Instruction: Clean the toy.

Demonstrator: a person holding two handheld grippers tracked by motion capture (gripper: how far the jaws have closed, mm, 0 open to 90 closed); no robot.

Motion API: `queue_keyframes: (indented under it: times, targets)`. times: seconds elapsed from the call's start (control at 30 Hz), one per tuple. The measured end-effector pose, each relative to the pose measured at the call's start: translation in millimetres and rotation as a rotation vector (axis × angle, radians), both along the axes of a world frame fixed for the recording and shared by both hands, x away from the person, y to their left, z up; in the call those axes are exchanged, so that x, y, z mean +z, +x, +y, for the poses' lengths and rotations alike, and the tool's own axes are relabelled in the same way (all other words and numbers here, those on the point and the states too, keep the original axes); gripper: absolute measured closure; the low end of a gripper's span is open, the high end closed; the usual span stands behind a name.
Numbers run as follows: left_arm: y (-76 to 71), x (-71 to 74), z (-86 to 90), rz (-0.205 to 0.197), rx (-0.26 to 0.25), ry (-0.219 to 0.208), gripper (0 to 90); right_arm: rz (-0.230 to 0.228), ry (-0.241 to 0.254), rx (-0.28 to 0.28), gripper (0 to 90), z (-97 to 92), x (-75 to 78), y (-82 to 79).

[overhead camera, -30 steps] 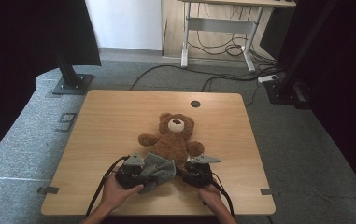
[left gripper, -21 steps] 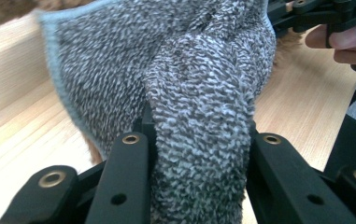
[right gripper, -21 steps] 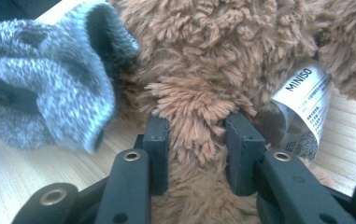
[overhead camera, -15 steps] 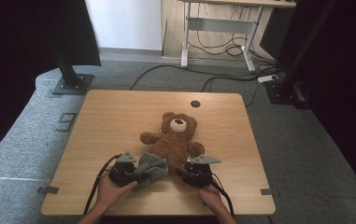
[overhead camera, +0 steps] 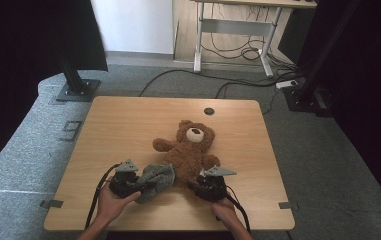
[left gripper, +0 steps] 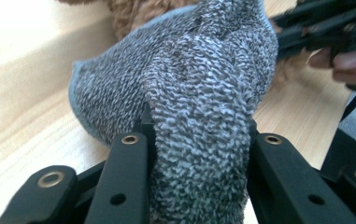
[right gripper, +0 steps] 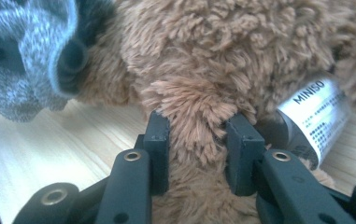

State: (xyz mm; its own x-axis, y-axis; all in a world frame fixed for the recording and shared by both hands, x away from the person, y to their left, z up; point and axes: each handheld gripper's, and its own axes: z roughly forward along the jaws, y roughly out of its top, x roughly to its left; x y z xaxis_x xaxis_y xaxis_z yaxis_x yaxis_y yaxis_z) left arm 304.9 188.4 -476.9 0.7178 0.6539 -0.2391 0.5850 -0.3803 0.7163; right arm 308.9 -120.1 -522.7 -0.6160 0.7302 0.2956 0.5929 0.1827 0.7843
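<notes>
Bear: fluffy brown plush teddy bear (overhead camera: 188, 150) lies on its back near the middle of my light wooden bench (overhead camera: 128, 125), head pointing away from me, legs toward me.
Sock: grey knitted woollen sock (overhead camera: 154, 177) sits bunched at the bear's lower left side, touching its fur; in the left gripper view the sock (left gripper: 194, 93) rises in a thick fold in front of the bear.
Left gripper: my left gripper (overhead camera: 128, 181) rests on the bench just left of the bear, its black jaws pinched tight on a fold of the sock.
Right gripper: my right gripper (overhead camera: 209, 186) sits at the bear's lower right side; in the right gripper view its jaws are clamped on a tuft of the bear's fur (right gripper: 194, 116), squeezing the plush between the pads.
Label: white printed fabric tag (right gripper: 318, 114) reading MINISO hangs from the bear, just right of my right gripper's jaws.
Hands: both my hands come in from the near edge of the bench, one behind each gripper.
</notes>
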Motion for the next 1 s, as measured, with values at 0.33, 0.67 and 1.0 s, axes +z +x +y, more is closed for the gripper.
queue_keyframes:
  times: [0.33,0.67,1.0]
  targets:
    - [9.5,6.3,-12.5,-0.010,0.001,0.001,67.1,-0.004,0.013,0.036,63.8,11.2,2.0,-5.4]
    - [18.2,-1.1,-9.4,0.014,0.018,0.005,67.1,-0.141,0.032,0.009,51.5,-11.1,39.7,-16.0]
    - [21.9,-3.2,-5.7,0.022,0.028,0.007,67.1,-0.155,0.024,-0.129,43.0,-48.9,58.9,15.2]
